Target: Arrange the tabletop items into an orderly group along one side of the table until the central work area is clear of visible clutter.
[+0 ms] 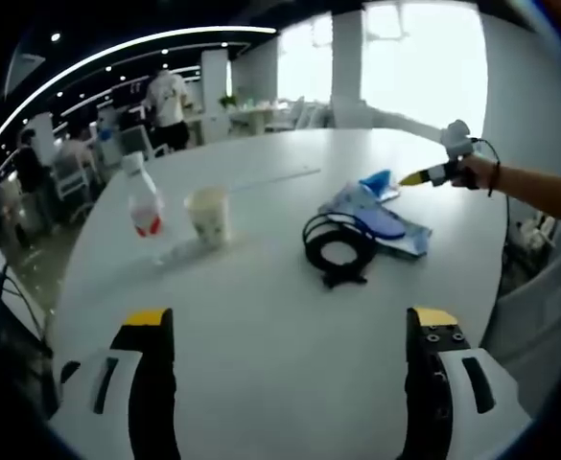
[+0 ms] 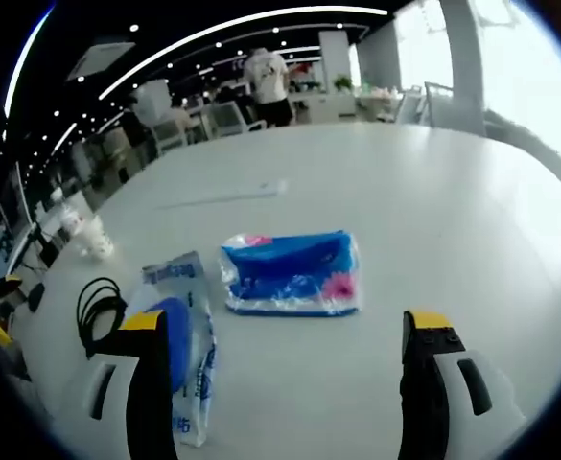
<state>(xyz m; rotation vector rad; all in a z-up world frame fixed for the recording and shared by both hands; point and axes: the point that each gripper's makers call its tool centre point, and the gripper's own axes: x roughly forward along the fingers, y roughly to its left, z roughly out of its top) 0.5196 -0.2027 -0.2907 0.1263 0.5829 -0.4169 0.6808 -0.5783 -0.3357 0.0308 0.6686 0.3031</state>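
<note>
Both grippers are hovering over the white table with jaws spread apart and nothing between them. The left gripper is facing a bottle, a paper cup, a coiled black cable and blue packets. The right gripper is pointing toward a blue tissue pack, with a blue-printed bag lying beside its left jaw.

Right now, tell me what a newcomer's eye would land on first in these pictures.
The blue tissue pack lies on the white table, just ahead of the open right tool. In the left gripper view, a coiled black cable lies mid-table beside blue packets, with a paper cup and plastic bottle standing further left.
</note>
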